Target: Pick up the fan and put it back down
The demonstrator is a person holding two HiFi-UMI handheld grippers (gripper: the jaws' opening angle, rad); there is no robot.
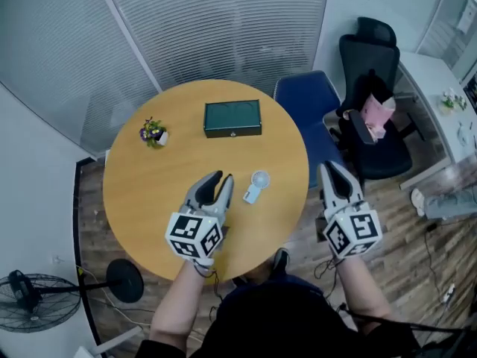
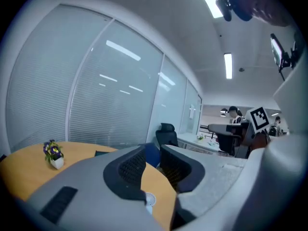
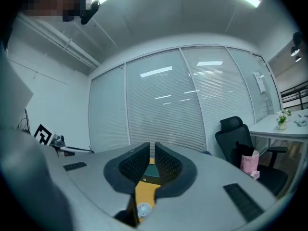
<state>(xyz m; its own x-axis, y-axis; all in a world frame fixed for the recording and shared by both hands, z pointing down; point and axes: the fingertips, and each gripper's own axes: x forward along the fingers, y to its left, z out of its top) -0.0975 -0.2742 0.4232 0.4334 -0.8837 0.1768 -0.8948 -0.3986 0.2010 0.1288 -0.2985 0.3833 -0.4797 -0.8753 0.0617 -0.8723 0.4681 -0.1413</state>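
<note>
A small white hand-held fan [image 1: 257, 186] lies flat on the round wooden table [image 1: 149, 192], right of its middle. My left gripper [image 1: 222, 180] hovers above the table just left of the fan, apart from it, jaws a little open with nothing between them. In the left gripper view the fan [image 2: 150, 199] shows low between the jaws of the left gripper [image 2: 153, 150]. My right gripper [image 1: 330, 168] hangs off the table's right edge, over the floor, jaws only narrowly apart and empty. Through the right gripper [image 3: 152, 148] I see the fan [image 3: 144, 209] below.
A dark green box [image 1: 232, 118] sits at the table's far side, a small flower pot [image 1: 153, 132] at its far left. Behind the table stand a blue chair [image 1: 305, 99] and a black office chair [image 1: 373, 125] with a pink bag [image 1: 378, 114]. A floor fan [image 1: 33, 300] stands lower left.
</note>
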